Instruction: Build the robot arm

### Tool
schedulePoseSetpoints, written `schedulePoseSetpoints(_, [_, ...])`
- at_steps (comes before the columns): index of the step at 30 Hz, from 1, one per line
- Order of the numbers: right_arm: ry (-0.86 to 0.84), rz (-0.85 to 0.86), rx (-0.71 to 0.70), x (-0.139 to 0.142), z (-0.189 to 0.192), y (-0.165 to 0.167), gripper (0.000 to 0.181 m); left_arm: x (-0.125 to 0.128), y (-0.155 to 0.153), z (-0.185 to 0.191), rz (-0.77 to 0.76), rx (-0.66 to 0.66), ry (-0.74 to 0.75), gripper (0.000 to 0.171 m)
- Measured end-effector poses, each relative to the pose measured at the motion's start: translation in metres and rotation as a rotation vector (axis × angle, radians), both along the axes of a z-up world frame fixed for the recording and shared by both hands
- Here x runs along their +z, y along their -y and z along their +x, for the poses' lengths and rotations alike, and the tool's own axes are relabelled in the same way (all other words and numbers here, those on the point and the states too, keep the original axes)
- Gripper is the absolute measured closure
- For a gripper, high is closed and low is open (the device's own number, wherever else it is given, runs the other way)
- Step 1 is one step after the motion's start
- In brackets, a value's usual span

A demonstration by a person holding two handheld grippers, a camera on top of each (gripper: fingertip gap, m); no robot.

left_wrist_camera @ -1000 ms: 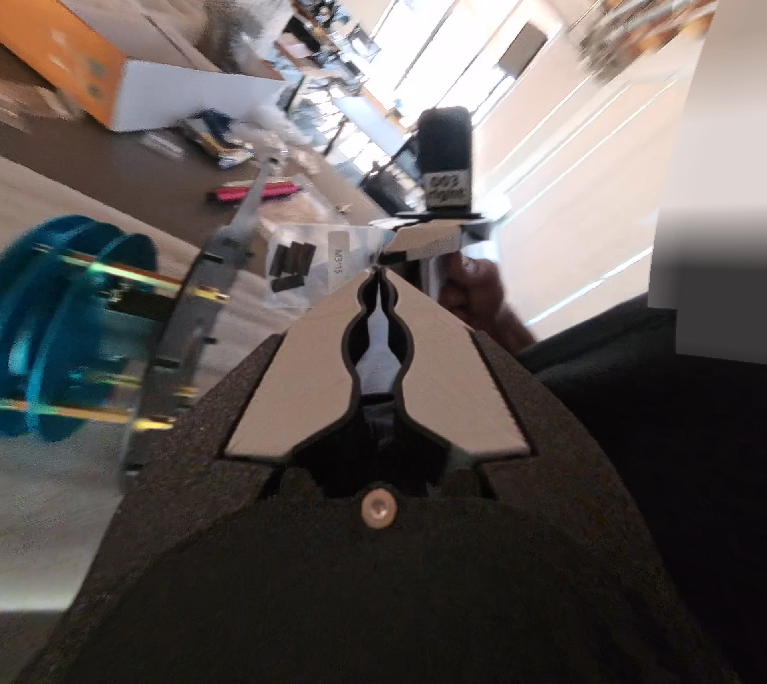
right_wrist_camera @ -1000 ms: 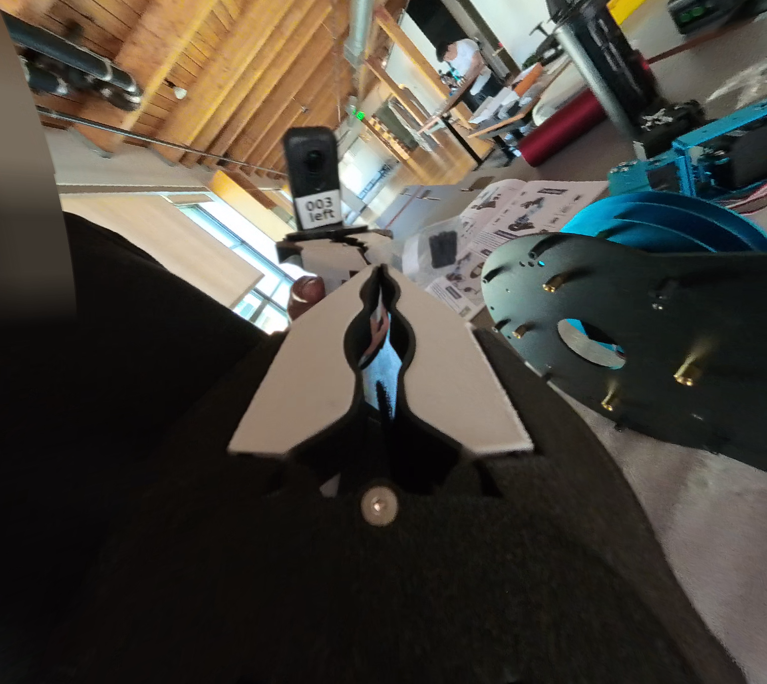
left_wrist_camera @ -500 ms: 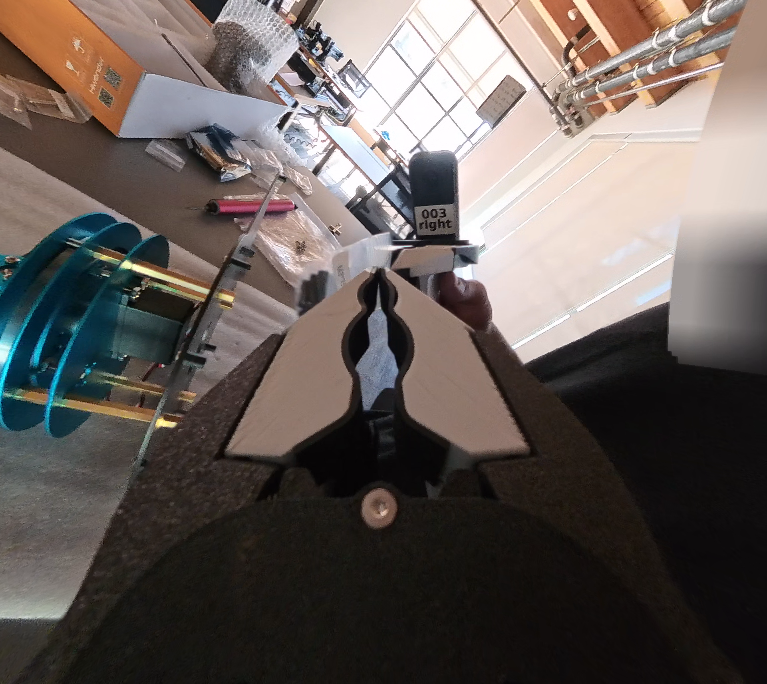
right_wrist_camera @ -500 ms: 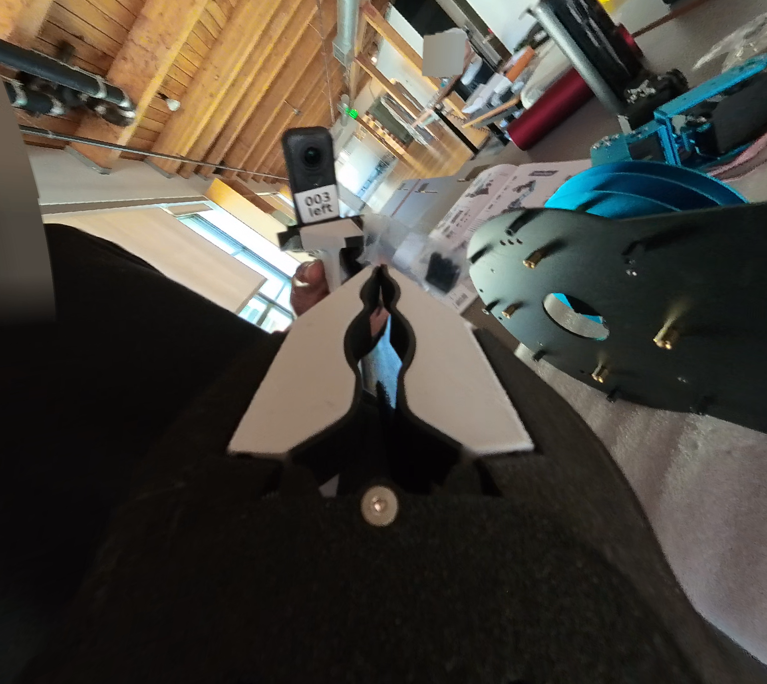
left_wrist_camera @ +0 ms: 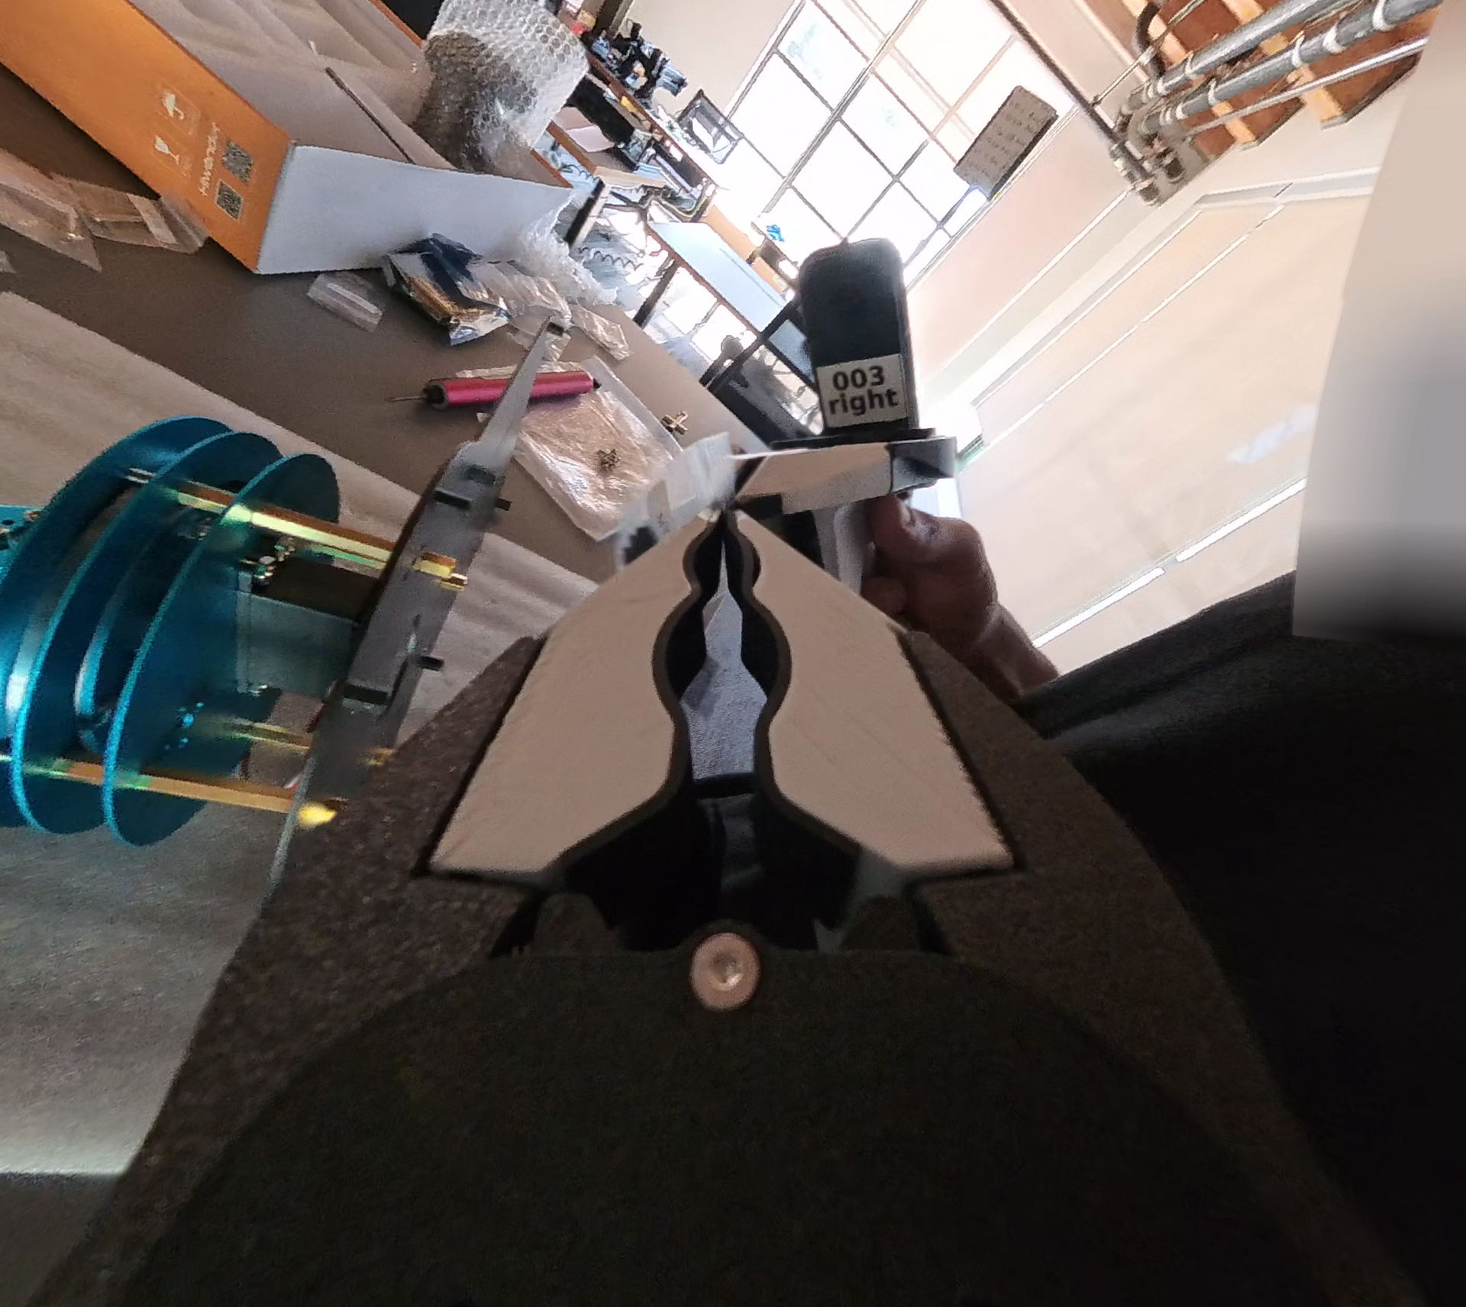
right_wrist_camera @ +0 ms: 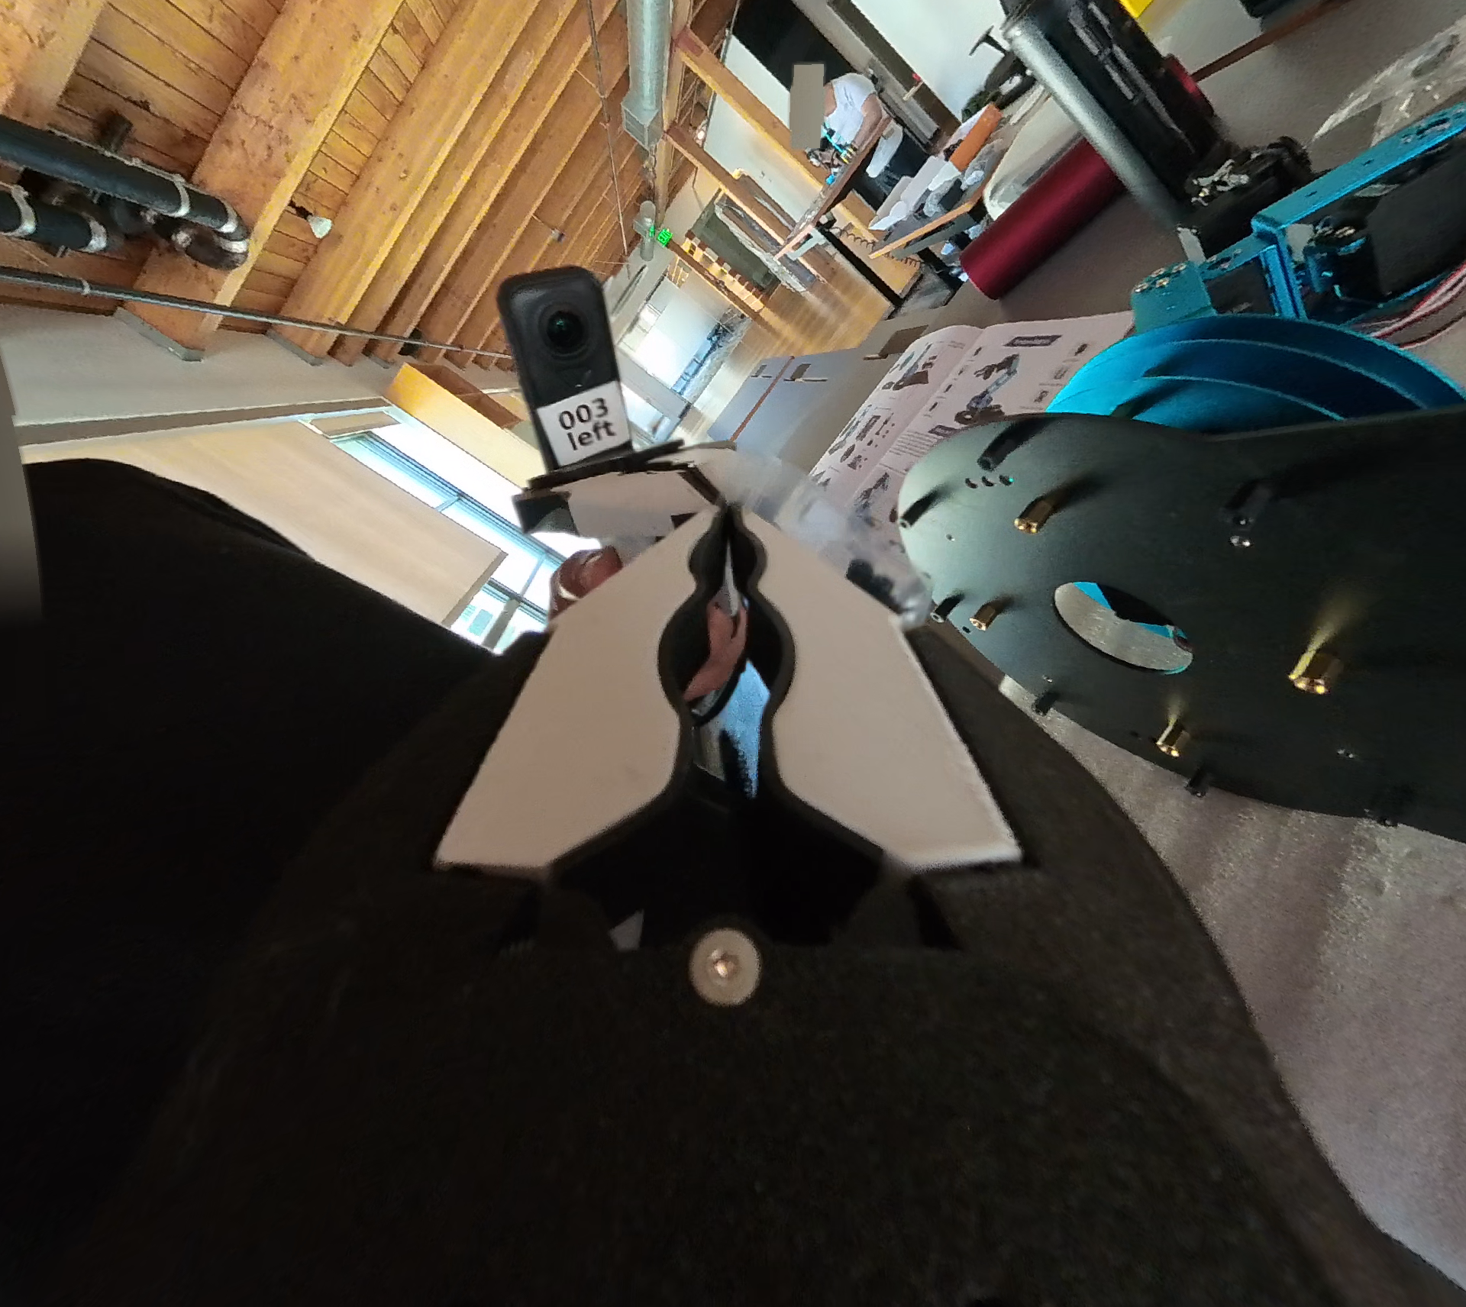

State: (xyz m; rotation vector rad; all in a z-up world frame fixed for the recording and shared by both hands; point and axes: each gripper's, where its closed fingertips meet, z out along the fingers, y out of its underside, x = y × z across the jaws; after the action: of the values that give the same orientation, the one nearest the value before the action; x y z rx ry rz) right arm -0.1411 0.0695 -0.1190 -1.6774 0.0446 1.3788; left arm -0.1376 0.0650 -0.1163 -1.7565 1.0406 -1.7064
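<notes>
At the far left of the left wrist view we see a blue disc assembly (left_wrist_camera: pixel 119 642) lying on its side on the pale mat (left_wrist_camera: pixel 95 991), brass standoffs joining it to a dark round plate (left_wrist_camera: pixel 428 603). Farther back on the tabletop (left_wrist_camera: pixel 198 333) sit an orange and white box (left_wrist_camera: pixel 198 103), a bundle of bubble wrap (left_wrist_camera: pixel 500 71) and a pink-handled tool (left_wrist_camera: pixel 508 390). Our left claw (left_wrist_camera: pixel 723 515) has its tips pressed together on a small clear plastic bag (left_wrist_camera: pixel 682 492) of dark parts, held in the air. Meeting it tip to tip from the far side is the right claw (left_wrist_camera: pixel 734 503), gripped by a hand (left_wrist_camera: pixel 928 571).

In the right wrist view, the right claw (right_wrist_camera: pixel 726 515) is likewise closed on the same clear bag (right_wrist_camera: pixel 833 539), which hangs out to the right between the two tools. Right of it lie a printed instruction sheet (right_wrist_camera: pixel 936 396), the dark plate (right_wrist_camera: pixel 1190 603) with its brass standoffs, and blue metal parts (right_wrist_camera: pixel 1301 254) beyond.
</notes>
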Motion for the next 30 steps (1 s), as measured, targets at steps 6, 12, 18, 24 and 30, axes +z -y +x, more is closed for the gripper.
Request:
schedulePoseSetpoints(6, [0.072,-0.057,-0.054,-0.015,0.001,-0.008,0.181,-0.012,-0.011,-0.001,0.215,0.097,-0.098,0.171])
schedulePoseSetpoints(12, [0.105,-0.027,-0.02,-0.011,-0.002,-0.003,0.181,-0.014,-0.006,-0.002,0.208,0.049,-0.101,0.168])
schedulePoseSetpoints(18, [0.067,0.009,0.02,-0.002,-0.007,0.001,0.181,-0.002,0.002,-0.008,0.053,-0.075,-0.012,0.155])
schedulePoseSetpoints(24, [0.022,0.016,0.06,0.001,-0.012,0.007,0.181,0.001,0.013,-0.008,0.055,-0.147,0.005,0.153])
schedulePoseSetpoints(30, [0.021,0.014,0.058,0.001,-0.01,0.008,0.181,-0.001,0.013,-0.008,0.093,-0.133,-0.005,0.164])
